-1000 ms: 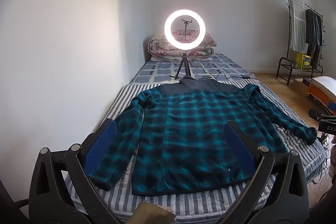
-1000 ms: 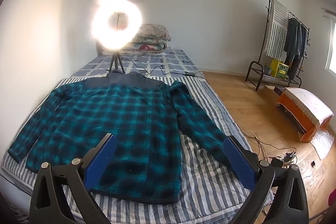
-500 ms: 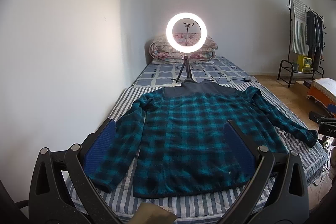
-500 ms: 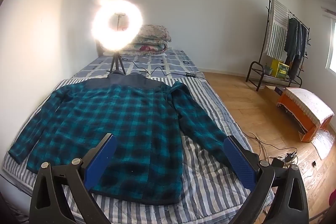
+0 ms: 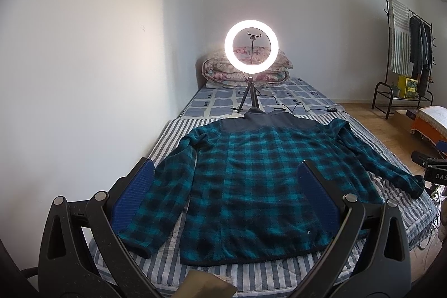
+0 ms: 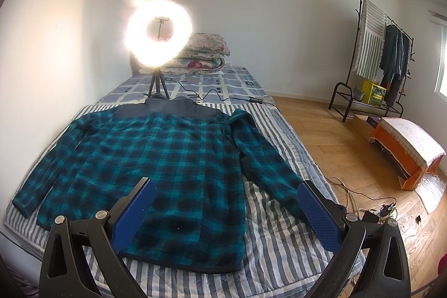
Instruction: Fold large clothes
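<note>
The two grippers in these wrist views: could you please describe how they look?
Both the left gripper and right gripper look alike: black plastic frames with triangular cut-outs and round silver pivot bolts, carrying two flat fingers faced with ribbed blue pads. No cables or sleeves show.

The bed (image 5: 371,143) carries a plaid jacket (image 5: 251,183) spread flat, a ring light (image 5: 251,46) tripod, and folded quilts (image 5: 220,70) behind.

Both your wrist views look from the bed's (image 5: 391,158) near end toward the far wall, raised and set back. Your left view sits nearer the left wall; your right view sits further right, taking in more floor (image 6: 349,136). Both share the jacket (image 5: 251,180) and ring light (image 6: 158,31).
</note>
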The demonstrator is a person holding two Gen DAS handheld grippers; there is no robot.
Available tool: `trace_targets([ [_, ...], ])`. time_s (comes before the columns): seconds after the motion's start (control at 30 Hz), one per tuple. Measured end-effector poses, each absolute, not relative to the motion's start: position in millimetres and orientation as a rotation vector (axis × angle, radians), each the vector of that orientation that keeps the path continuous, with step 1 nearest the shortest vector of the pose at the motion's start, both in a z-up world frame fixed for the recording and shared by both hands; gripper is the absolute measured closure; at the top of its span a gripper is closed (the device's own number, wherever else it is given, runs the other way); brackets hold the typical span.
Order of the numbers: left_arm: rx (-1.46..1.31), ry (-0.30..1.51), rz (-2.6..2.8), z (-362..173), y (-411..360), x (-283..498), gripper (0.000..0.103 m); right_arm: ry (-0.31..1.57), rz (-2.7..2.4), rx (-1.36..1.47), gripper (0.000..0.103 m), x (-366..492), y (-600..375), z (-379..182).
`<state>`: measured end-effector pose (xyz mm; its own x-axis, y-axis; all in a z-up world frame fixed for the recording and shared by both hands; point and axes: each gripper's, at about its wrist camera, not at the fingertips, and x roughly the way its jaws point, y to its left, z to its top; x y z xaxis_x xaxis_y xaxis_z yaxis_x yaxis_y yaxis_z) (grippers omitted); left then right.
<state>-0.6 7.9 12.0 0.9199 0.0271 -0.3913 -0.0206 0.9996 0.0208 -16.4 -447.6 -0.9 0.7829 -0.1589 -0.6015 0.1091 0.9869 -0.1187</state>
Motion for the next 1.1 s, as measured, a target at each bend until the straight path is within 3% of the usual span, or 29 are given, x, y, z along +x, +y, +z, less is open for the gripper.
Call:
trace_targets([
  [1.1, 0.019, 0.396, 0.033, 13.5, 10.7, 1.4, 0.000, 0.655, -0.139, -0.081, 0.000, -15.0, -443.0, 1.0],
])
